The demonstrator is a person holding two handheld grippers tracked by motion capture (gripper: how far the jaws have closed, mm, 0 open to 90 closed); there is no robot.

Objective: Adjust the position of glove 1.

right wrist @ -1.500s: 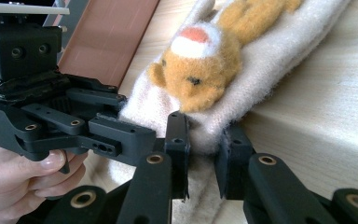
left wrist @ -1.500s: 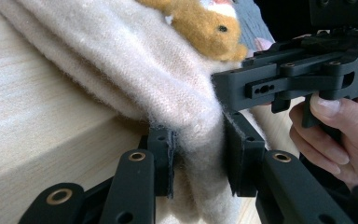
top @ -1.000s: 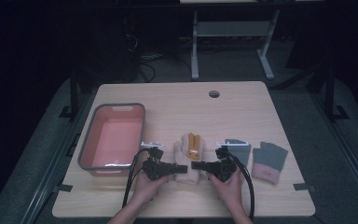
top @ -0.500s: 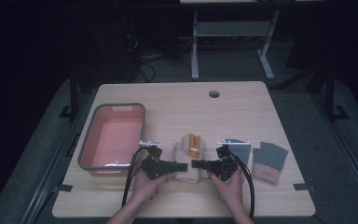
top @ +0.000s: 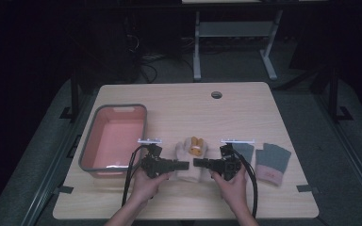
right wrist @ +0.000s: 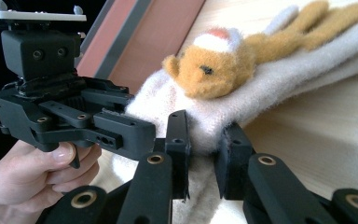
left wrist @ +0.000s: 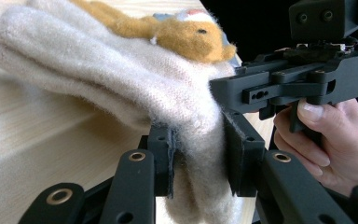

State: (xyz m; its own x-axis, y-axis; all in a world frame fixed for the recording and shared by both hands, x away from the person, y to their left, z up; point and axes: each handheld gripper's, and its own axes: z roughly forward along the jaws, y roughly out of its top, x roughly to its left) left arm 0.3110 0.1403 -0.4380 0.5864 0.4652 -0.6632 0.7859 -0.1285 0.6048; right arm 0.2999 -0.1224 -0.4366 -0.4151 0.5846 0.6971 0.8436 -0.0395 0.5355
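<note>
A cream woolly mitten (top: 191,151) with an orange plush animal (top: 196,145) sewn on top lies near the table's front edge. My left gripper (top: 185,165) comes in from the left and is shut on the mitten's cuff. My right gripper (top: 197,163) comes in from the right, shut on the same cuff. In the left gripper view the pads (left wrist: 168,154) pinch the cream fabric (left wrist: 121,88), and the right gripper (left wrist: 223,93) sits close behind it. In the right gripper view the jaws squeeze the fabric (right wrist: 284,93) below the animal (right wrist: 214,65), with the left gripper (right wrist: 142,135) alongside.
A pink basin (top: 118,107) with a grey rim stands at the left of the table. Two grey fingerless gloves (top: 273,162) lie to the right of my right hand. A cable hole (top: 216,94) sits at the table's far middle.
</note>
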